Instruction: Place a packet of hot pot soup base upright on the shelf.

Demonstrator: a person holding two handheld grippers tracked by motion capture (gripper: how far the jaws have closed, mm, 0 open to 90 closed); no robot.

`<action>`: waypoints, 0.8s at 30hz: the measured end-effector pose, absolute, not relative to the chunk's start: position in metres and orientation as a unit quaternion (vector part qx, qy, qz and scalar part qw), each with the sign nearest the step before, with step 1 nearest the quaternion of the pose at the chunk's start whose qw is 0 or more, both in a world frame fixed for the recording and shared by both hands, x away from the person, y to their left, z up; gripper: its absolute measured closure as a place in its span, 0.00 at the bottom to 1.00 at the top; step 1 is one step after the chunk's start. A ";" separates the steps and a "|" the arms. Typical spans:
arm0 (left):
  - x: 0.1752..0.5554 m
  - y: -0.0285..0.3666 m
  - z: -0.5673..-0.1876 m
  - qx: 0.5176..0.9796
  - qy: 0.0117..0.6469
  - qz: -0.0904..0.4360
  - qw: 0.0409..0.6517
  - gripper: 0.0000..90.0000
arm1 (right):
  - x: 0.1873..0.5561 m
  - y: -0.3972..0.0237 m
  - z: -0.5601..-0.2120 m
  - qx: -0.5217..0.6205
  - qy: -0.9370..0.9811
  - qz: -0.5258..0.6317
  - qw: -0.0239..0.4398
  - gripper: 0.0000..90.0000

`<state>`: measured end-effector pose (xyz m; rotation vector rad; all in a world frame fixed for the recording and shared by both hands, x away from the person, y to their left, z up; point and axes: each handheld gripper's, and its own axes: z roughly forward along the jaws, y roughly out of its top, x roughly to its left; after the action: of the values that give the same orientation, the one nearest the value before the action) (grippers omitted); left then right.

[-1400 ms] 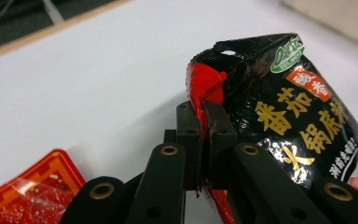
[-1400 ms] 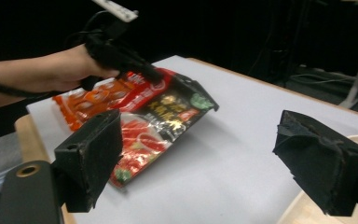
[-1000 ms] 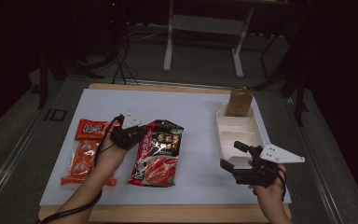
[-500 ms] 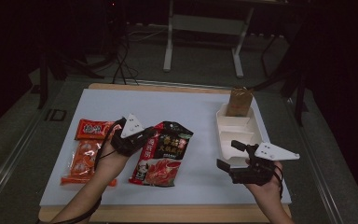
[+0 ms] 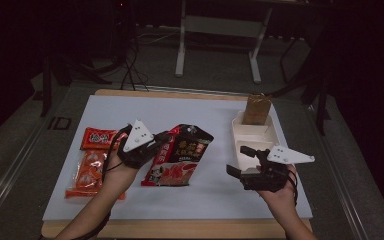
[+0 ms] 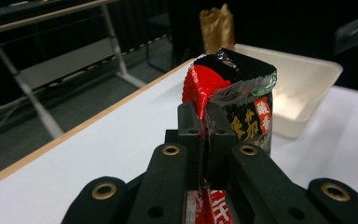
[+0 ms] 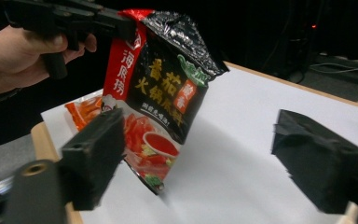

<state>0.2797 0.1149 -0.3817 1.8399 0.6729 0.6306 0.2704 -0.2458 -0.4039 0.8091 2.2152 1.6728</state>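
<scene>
left gripper (image 5: 161, 140) clamped on the black-and-red sauce packet's (image 5: 180, 155) edge, right gripper (image 5: 240, 162) wide apart

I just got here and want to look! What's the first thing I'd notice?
The shiny black-and-red sauce packet near the middle of the white table, pinched at its edge by the left gripper and lifted. To its right the right gripper waits with jaws apart, beside a white tray. Orange snack packets lie at the left.

Dim room with dark surroundings, light from above on the white table (image 5: 210, 190), glare on the crinkled packet (image 6: 242, 84) beyond the left hand-held gripper (image 6: 204, 126), near jaws soft and blurred, background black
</scene>
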 end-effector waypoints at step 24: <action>0.272 0.097 -0.364 0.715 0.247 0.199 0.623 0.98 | 0.291 -0.220 -0.375 0.242 0.743 0.616 0.099 0.53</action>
<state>0.2718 0.0973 -0.3636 1.6429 0.5685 0.4570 0.2908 -0.2201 -0.3752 0.7163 2.1975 1.8225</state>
